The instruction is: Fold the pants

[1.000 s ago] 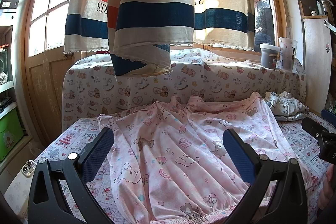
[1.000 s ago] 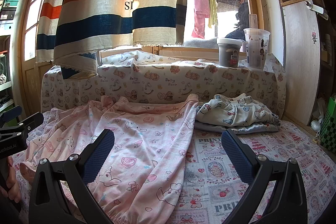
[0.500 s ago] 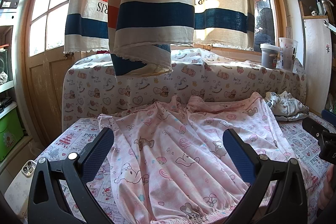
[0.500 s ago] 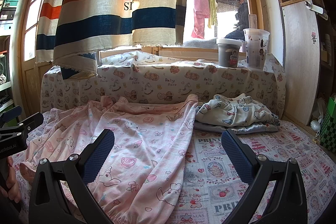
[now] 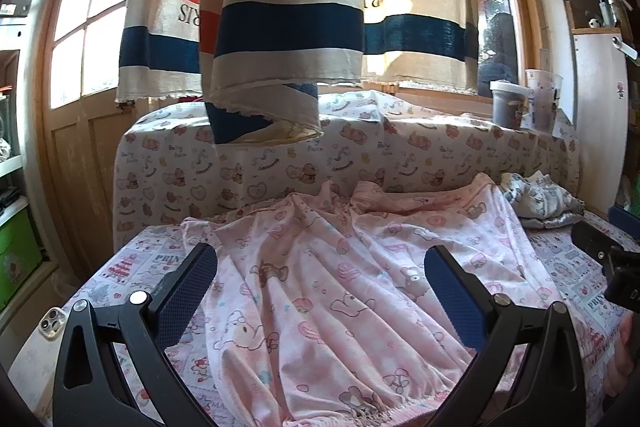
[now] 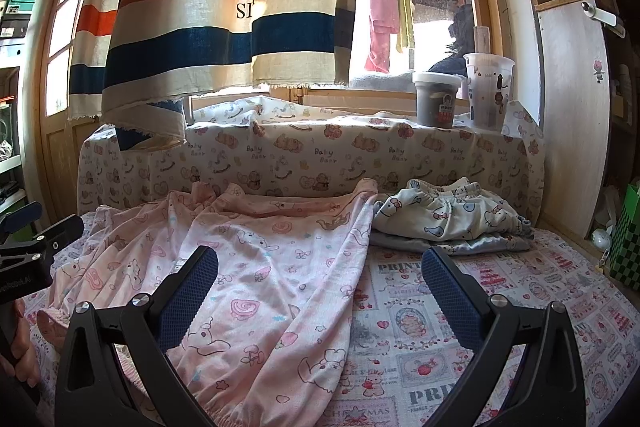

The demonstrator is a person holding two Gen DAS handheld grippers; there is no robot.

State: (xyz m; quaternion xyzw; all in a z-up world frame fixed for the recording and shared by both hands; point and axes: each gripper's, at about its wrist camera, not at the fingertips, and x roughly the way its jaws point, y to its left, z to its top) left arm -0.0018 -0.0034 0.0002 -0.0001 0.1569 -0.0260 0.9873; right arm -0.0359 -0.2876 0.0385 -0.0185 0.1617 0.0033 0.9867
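Nothing is visibly changing over this last second. The left gripper (image 5: pixel 320 255) is keeping its jaws spread wide above the pink pants (image 5: pixel 340 307), and the right gripper (image 6: pixel 320 257) is holding the same wide spread over the pants' right side. Neither one is drifting in its own view. The cloth is not shifting or creasing anew, and the person's left hand (image 6: pixel 22 351) is not moving either.

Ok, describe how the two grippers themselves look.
Both the left gripper and the right gripper look alike: black angular frames with triangular cut-outs and silver screw heads, carrying jaws faced with dark blue textured pads. No cables or sleeves show.
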